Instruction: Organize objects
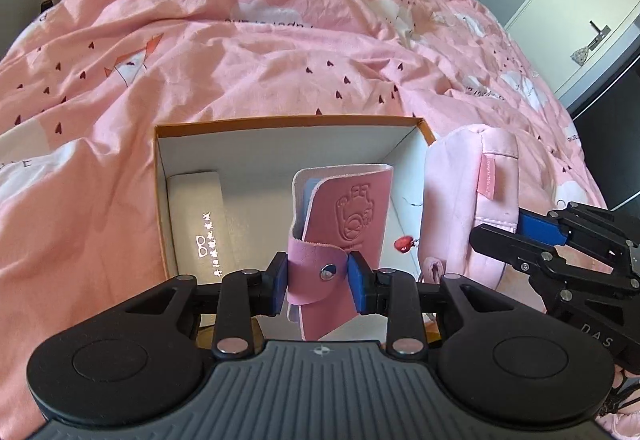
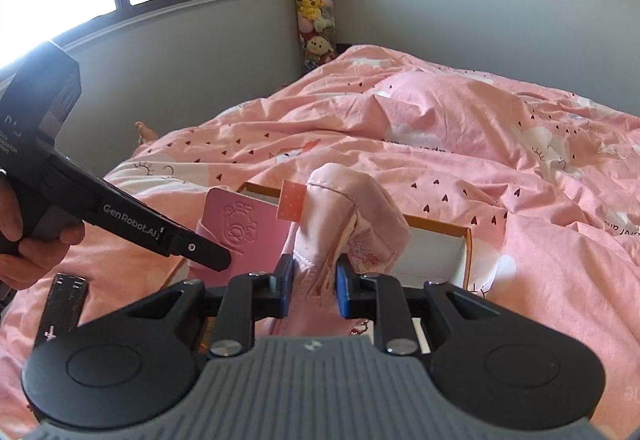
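**Two grippers holding pink items over an open box on the bed**

Pink bedding with small dark hearts covers the whole bed, and it is wrinkled. On it lies an open box with an orange rim and white inner walls.

Along the left wall of the box, on its floor, rests a white case with a printed glasses sign. A pale pink pouch stands over the right edge of the box, with a small red heart charm hanging beside it. The right gripper has its blue pads pressed on the lower part of this pouch, so it is closed on the fabric.

A pink card holder with an embossed figure is held upright above the middle of the box. The left gripper is closed on its snap strap, one pad on each side.

Near the left corner of the bedding, in the right wrist view, lies a small dark flat object; I cannot tell what it is.
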The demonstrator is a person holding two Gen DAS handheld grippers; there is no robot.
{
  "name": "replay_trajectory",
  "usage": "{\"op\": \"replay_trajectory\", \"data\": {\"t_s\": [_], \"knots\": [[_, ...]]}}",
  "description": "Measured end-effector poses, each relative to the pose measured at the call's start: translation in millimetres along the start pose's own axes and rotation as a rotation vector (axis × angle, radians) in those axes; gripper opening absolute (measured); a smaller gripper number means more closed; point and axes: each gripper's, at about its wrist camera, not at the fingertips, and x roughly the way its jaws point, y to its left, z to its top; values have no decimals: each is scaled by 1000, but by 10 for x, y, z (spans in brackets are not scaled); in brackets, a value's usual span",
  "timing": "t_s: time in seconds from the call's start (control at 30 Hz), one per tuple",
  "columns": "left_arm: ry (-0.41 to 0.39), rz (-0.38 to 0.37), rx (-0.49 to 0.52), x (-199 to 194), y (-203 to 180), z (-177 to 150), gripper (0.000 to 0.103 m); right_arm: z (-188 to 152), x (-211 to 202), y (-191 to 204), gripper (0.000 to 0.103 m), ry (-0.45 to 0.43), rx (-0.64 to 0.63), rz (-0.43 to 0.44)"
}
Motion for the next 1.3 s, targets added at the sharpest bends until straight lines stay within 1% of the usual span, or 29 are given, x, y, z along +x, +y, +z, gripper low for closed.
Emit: {"op": "replay_trajectory", "data": {"t_s": [0.13, 0.27, 0.33, 0.47, 0.6, 0.67, 0.77, 0.8, 0.83, 0.87, 1.0, 1.07, 1.2, 1.3], "knots": [[77, 7, -17, 460, 114, 170, 36, -27, 370, -192, 23, 78, 26, -34], [156, 21, -68, 871, 278, 297, 36, -59, 577, -314, 23, 117, 41, -42], [186, 32, -83, 1010, 325, 334, 36, -57, 657, -352, 23, 128, 41, -42], [218, 62, -82, 1134, 347, 387, 36, -43, 785, -387, 23, 139, 31, -40], [226, 116, -98, 1215, 383, 446, 36, -33, 910, -401, 23, 154, 28, -30], [218, 170, -70, 1245, 341, 441, 36, -32, 968, -399, 23, 159, 24, -25], [201, 202, -34, 1253, 288, 433, 37, -27, 1047, -400, 23, 169, 21, -19], [195, 226, -12, 1251, 255, 423, 38, -26, 1067, -406, 23, 171, 24, -16], [186, 272, 20, 1255, 215, 409, 40, -22, 1090, -418, 23, 174, 30, -11], [184, 286, 49, 1265, 179, 392, 40, -15, 1115, -428, 23, 178, 39, -6], [185, 312, 85, 1277, 147, 352, 40, -1, 1171, -442, 24, 187, 60, 4], [200, 314, 87, 1312, 142, 352, 39, 1, 1169, -425, 24, 187, 56, 7], [215, 285, 45, 1329, 194, 359, 33, 5, 1145, -410, 24, 189, 50, 4], [217, 288, 58, 1314, 197, 342, 29, -7, 1134, -425, 24, 193, 51, -4]]}}
